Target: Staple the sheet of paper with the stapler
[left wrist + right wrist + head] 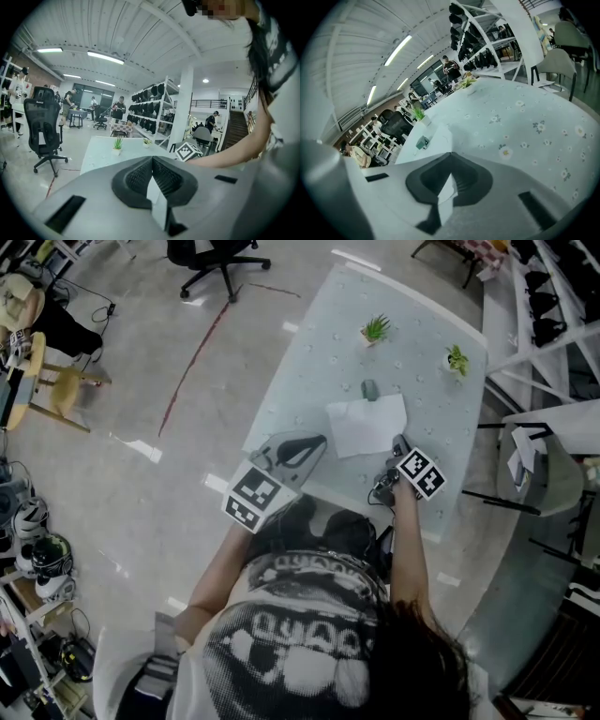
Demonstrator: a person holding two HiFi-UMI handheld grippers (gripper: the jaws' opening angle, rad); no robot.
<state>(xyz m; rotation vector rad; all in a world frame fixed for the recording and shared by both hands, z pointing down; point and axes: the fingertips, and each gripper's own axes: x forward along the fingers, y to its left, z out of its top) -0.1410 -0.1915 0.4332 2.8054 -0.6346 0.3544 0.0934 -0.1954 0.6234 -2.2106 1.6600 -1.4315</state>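
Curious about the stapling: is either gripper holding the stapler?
No: the stapler lies on the table beyond the sheet of paper, apart from the left gripper and the right gripper.

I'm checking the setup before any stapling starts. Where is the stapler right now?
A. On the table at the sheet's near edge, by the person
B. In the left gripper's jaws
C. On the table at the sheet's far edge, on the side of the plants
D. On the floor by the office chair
C: the head view shows the stapler on the table at the far edge of the sheet of paper, with a small plant beyond it.
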